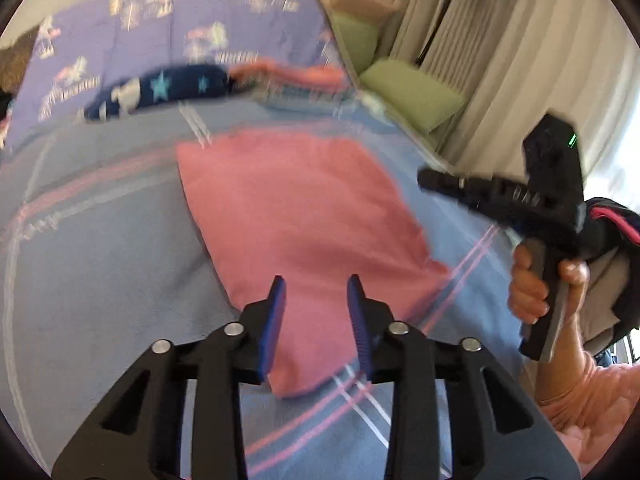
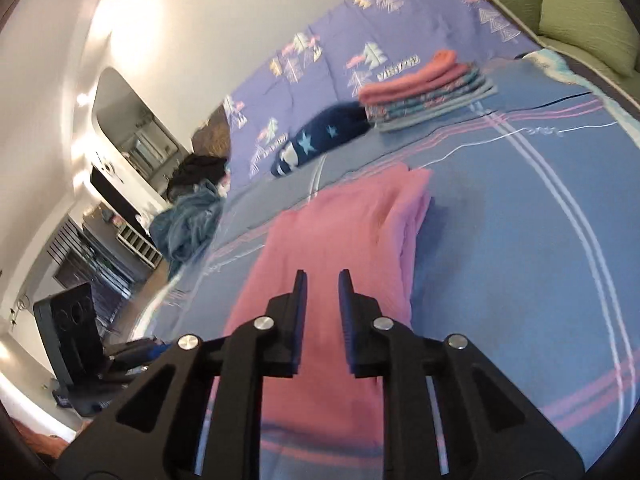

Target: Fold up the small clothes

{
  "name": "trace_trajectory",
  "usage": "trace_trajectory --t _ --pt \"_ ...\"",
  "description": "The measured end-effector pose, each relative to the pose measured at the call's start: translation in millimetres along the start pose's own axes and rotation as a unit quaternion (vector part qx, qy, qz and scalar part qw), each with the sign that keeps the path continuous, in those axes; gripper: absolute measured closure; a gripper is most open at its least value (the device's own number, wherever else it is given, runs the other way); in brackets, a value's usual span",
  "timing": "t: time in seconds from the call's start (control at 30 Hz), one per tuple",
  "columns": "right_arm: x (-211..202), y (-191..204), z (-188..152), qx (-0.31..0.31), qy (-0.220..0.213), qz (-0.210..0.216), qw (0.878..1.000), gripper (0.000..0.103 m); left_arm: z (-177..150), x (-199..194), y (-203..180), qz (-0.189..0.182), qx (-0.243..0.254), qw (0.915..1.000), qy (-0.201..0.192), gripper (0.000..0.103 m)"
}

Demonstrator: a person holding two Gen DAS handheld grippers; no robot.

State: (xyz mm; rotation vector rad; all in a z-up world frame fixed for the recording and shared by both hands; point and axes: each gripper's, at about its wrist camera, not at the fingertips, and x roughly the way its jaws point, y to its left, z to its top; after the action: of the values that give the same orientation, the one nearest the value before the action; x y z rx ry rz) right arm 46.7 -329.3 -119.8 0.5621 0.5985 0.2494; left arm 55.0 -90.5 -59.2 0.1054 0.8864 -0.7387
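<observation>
A pink garment [image 1: 304, 208] lies folded flat on the blue striped bedspread [image 1: 100, 260]. My left gripper [image 1: 317, 292] hovers over its near end with its jaws apart and nothing between the blue pads. My right gripper [image 1: 426, 180], held by a person's hand [image 1: 528, 292], is in the air off the garment's right edge. In the right wrist view the same pink garment [image 2: 340, 248] stretches away below my right gripper [image 2: 323, 280]. Its jaws stand a narrow gap apart and hold no cloth.
A stack of folded clothes [image 2: 424, 88] and a navy garment with stars [image 2: 320, 140] lie at the far side of the bed. Green pillows [image 2: 592, 20] sit at the head. A heap of blue-grey clothes [image 2: 188, 224] lies at the bed's left edge. Curtains [image 1: 520, 60] hang at the right.
</observation>
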Motion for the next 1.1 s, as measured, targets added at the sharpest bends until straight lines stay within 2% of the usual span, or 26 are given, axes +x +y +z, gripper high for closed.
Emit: trace_trajectory --t 0.07,0.1,0.17,0.2,0.3,0.4,0.47,0.53,0.57,0.63,0.67,0.7,0.73,0.83,0.87,0.93,1.0,1.1 --pt "26 -17 -2 0.013 0.032 -0.057 0.998 0.089 -9 30 7 0.033 0.003 0.9987 0.039 0.074" --pt "43 -32 -5 0.024 0.055 -0.094 0.994 0.091 -16 39 11 0.044 0.010 0.9980 0.043 0.076" --pt "45 -49 -10 0.053 0.052 -0.058 0.996 0.091 -20 34 8 0.043 0.032 0.9983 0.025 0.076" --pt "43 -47 -7 0.048 0.057 -0.056 0.996 0.091 -21 32 4 0.048 0.047 0.9975 0.024 0.076" --pt "36 -34 4 0.014 0.053 -0.067 0.996 0.090 -16 24 0 0.046 0.061 0.9967 0.027 0.076" --pt "32 -22 21 -0.023 0.037 -0.048 0.998 0.090 2 13 3 0.014 0.050 0.9986 -0.004 0.074" --pt "40 -18 35 -0.030 0.037 -0.046 0.998 0.090 17 13 8 0.004 0.036 0.9990 -0.025 0.064" --pt "52 -20 44 -0.026 0.049 -0.040 0.998 0.090 34 22 17 0.022 0.027 0.9985 -0.042 0.054" --pt "64 -25 48 -0.020 0.061 -0.048 0.997 0.090 41 31 22 0.035 0.022 0.9983 -0.040 0.049" --pt "94 -42 45 -0.013 0.095 -0.091 0.991 0.101 48 64 42 0.091 -0.005 0.9959 -0.006 0.045" --pt "97 -48 42 -0.010 0.084 -0.084 0.993 0.101 48 75 50 0.100 -0.016 0.9948 0.008 0.029" --pt "95 -49 38 -0.007 0.068 -0.078 0.995 0.101 45 85 61 0.098 -0.040 0.9943 0.014 0.023" --pt "92 -47 37 -0.015 0.065 -0.083 0.994 0.101 43 85 67 0.083 -0.059 0.9948 0.006 0.021" --pt "87 -40 37 -0.030 0.066 -0.091 0.993 0.100 45 81 72 0.068 -0.067 0.9954 0.002 0.021" --pt "81 -41 38 -0.017 0.061 -0.086 0.994 0.100 46 81 72 0.071 -0.065 0.9954 0.002 0.021" --pt "68 -44 39 0.006 0.045 -0.079 0.996 0.090 44 75 66 0.079 -0.056 0.9953 -0.001 0.021" --pt "49 -41 37 0.004 0.023 -0.087 0.996 0.083 39 70 66 0.073 -0.057 0.9956 -0.005 0.021" --pt "29 -39 35 -0.009 0.022 -0.092 0.995 0.068 37 65 66 0.060 -0.065 0.9960 -0.003 0.021"
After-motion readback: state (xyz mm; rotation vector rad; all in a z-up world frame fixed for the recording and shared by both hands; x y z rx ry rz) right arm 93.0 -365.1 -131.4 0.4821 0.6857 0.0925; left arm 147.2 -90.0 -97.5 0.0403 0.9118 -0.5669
